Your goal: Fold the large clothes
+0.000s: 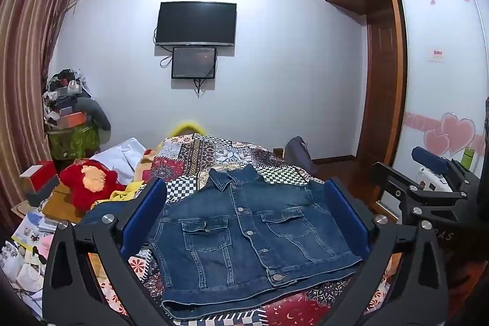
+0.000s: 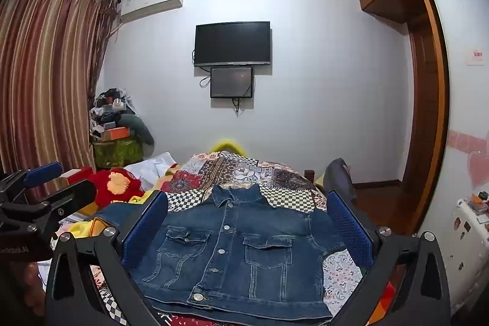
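A blue denim jacket (image 1: 247, 234) lies flat, front up and buttoned, on the patterned bedspread (image 1: 214, 155); it also shows in the right wrist view (image 2: 235, 252). My left gripper (image 1: 244, 216) is open and empty, held above the jacket's near half. My right gripper (image 2: 247, 225) is open and empty, also above the jacket. The right gripper shows at the right edge of the left wrist view (image 1: 434, 173), and the left gripper shows at the left edge of the right wrist view (image 2: 45, 182). The sleeves are hidden behind my fingers.
A red plush toy (image 1: 88, 182) and yellow cloth (image 2: 82, 225) lie left of the jacket. Boxes and papers (image 1: 27, 222) sit at the far left. A dark bag (image 1: 298, 152) stands by the bed's far right corner. A wardrobe (image 1: 379, 81) stands on the right.
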`<action>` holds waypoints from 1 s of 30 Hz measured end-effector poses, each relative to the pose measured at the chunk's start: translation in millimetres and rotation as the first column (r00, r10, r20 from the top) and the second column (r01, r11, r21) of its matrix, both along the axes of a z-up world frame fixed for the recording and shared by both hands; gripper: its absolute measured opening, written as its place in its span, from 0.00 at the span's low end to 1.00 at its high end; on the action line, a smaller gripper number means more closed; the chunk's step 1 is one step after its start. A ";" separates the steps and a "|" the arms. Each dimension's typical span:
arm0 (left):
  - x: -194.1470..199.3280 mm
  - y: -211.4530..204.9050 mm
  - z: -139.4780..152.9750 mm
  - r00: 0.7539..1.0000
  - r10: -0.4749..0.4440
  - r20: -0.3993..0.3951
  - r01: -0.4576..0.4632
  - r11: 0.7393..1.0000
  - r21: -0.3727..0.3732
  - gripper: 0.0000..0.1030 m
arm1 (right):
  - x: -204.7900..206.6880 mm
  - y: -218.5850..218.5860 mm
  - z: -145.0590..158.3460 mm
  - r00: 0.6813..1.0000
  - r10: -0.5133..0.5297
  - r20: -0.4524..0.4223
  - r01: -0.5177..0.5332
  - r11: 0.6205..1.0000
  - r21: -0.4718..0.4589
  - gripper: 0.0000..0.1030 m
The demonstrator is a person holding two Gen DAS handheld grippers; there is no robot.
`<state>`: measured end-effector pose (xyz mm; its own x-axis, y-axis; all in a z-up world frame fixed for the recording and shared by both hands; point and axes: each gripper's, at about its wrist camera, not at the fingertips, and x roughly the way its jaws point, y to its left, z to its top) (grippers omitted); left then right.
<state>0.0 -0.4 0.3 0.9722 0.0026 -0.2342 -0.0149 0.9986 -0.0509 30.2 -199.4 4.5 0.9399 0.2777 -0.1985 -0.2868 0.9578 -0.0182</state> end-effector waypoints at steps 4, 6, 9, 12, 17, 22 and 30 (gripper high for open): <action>0.6 0.4 1.1 1.000 0.010 0.001 -0.010 1.000 -0.002 1.00 | 0.1 -0.7 0.3 1.000 -0.001 -0.002 0.001 1.000 0.004 1.00; 1.6 1.8 1.7 1.000 0.016 -0.001 -0.016 1.000 -0.009 1.00 | 0.2 -0.4 0.5 1.000 -0.003 -0.002 0.003 1.000 0.003 1.00; -1.5 6.1 -6.1 1.000 0.008 0.003 -0.008 1.000 -0.015 1.00 | -0.1 1.1 0.8 1.000 -0.005 -0.003 0.005 1.000 0.003 1.00; -2.3 8.4 -7.7 1.000 0.019 0.008 -0.019 1.000 -0.011 1.00 | 1.3 0.7 -4.7 1.000 -0.002 -0.008 0.002 1.000 0.007 1.00; 1.7 9.4 -3.2 1.000 0.027 0.008 -0.027 1.000 -0.015 1.00 | 3.7 4.0 -5.1 1.000 -0.001 -0.011 0.001 1.000 0.007 1.00; 3.7 11.7 -5.3 1.000 0.028 0.005 -0.028 0.999 -0.018 1.00 | 4.4 4.7 -2.2 1.000 0.000 -0.016 0.000 1.000 0.007 1.00; 4.4 9.7 -5.1 1.000 0.026 0.012 -0.026 1.000 -0.008 1.00 | 6.0 5.9 -1.4 1.000 0.013 -0.024 -0.013 1.000 0.016 1.00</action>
